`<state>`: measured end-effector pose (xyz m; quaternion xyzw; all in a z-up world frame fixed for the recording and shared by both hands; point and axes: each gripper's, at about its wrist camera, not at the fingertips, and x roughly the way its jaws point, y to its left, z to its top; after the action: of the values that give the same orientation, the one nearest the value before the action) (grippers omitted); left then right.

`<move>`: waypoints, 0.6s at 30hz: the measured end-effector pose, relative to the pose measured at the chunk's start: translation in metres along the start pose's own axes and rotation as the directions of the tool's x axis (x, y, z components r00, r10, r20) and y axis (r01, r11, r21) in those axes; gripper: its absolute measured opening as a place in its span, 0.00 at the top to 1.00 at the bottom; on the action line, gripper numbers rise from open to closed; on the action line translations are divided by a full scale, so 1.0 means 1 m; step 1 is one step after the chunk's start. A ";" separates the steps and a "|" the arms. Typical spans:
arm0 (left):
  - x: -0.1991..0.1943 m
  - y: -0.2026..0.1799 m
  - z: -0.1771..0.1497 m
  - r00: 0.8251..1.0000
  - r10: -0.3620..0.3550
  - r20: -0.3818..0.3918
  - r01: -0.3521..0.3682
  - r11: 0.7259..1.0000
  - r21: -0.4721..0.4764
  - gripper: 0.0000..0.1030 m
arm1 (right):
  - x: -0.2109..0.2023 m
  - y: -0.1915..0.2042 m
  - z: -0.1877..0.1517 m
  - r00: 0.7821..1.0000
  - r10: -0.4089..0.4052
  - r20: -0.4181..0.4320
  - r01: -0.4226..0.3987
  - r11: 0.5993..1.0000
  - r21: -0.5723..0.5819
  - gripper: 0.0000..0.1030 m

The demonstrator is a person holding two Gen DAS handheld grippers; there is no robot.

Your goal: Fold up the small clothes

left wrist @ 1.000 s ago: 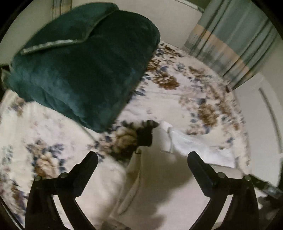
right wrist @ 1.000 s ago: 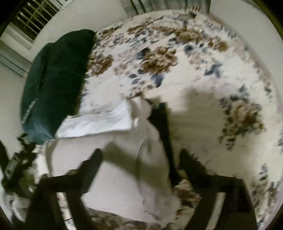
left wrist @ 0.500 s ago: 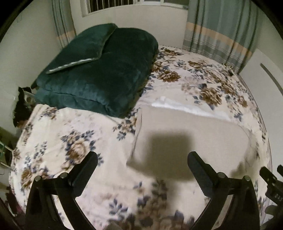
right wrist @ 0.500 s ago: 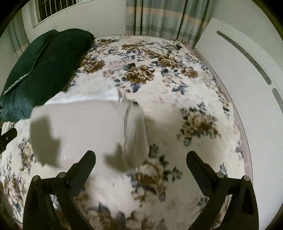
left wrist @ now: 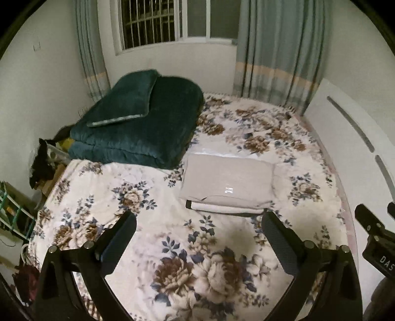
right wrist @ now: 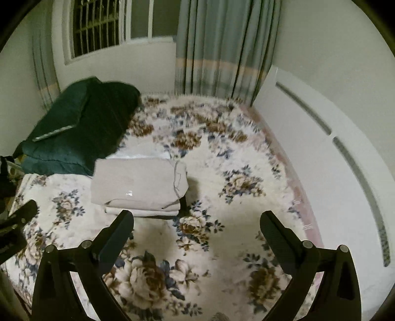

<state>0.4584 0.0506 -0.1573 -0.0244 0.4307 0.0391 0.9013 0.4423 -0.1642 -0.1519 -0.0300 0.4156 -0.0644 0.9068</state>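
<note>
A beige garment (left wrist: pixel 226 184) lies folded in a neat rectangle on the floral bed cover (left wrist: pixel 187 269), on top of a white folded piece (left wrist: pixel 219 153) that shows behind it. It also shows in the right wrist view (right wrist: pixel 138 184). My left gripper (left wrist: pixel 197 234) is open and empty, held above the bed well back from the garment. My right gripper (right wrist: pixel 196 233) is open and empty too, back from the garment and to its right. A part of the right gripper shows at the left wrist view's right edge (left wrist: pixel 377 242).
A folded dark green quilt (left wrist: pixel 138 123) lies at the bed's far left, touching the white piece. A white headboard (left wrist: pixel 350 138) runs along the right side. Curtains (left wrist: pixel 276 49) and a barred window (left wrist: pixel 153 22) are behind. Clutter (left wrist: pixel 14 210) stands off the bed's left.
Both grippers have pulled up and back from the garment, which they were close over a second ago. The garment now lies flat and folded, let go.
</note>
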 end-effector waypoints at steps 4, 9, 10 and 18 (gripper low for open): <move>-0.058 -0.003 -0.009 0.999 -0.021 0.047 0.021 1.000 0.002 0.00 | -0.078 -0.009 -0.006 0.996 0.000 0.084 0.001 1.000 -0.017 0.00; -0.114 -0.003 -0.020 0.994 -0.019 0.112 0.018 1.000 0.010 0.00 | -0.157 -0.021 -0.019 0.989 0.026 0.143 -0.022 0.999 -0.024 0.00; -0.124 -0.004 -0.023 0.992 -0.018 0.124 0.016 1.000 0.016 0.00 | -0.168 -0.022 -0.021 0.988 0.031 0.151 -0.027 0.999 -0.026 0.00; -0.175 -0.003 -0.035 0.980 -0.015 0.196 0.011 1.000 0.023 0.00 | -0.238 -0.035 -0.035 0.976 0.074 0.207 -0.071 0.997 -0.024 0.00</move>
<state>0.3218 0.0366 -0.0427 -0.0133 0.3398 0.0308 0.9399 0.2588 -0.1654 0.0079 -0.0287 0.3201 -0.0245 0.9466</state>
